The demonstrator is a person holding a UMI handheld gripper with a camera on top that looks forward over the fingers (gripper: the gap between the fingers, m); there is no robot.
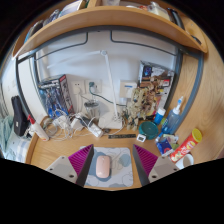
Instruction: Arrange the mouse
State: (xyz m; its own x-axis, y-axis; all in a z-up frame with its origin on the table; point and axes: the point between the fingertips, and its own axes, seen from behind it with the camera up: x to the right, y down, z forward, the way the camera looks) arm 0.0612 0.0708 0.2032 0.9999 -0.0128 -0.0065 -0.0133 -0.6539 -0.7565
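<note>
A pale pink mouse (102, 167) lies on the left half of a light grey patterned mouse pad (118, 170) on the wooden desk (55, 152). My gripper (113, 162) is open, with its magenta-padded fingers (82, 160) spread wide on either side of the pad. The mouse lies between the fingers, nearer the left one, with a gap at each side. Nothing is held.
The back of the desk is cluttered: a black object (19, 115) at the left, cables and a white adapter (92, 127), a teal cup (148, 130), bottles (176, 112) and a red-and-white can (186, 146) at the right. A wooden shelf (100, 22) hangs overhead.
</note>
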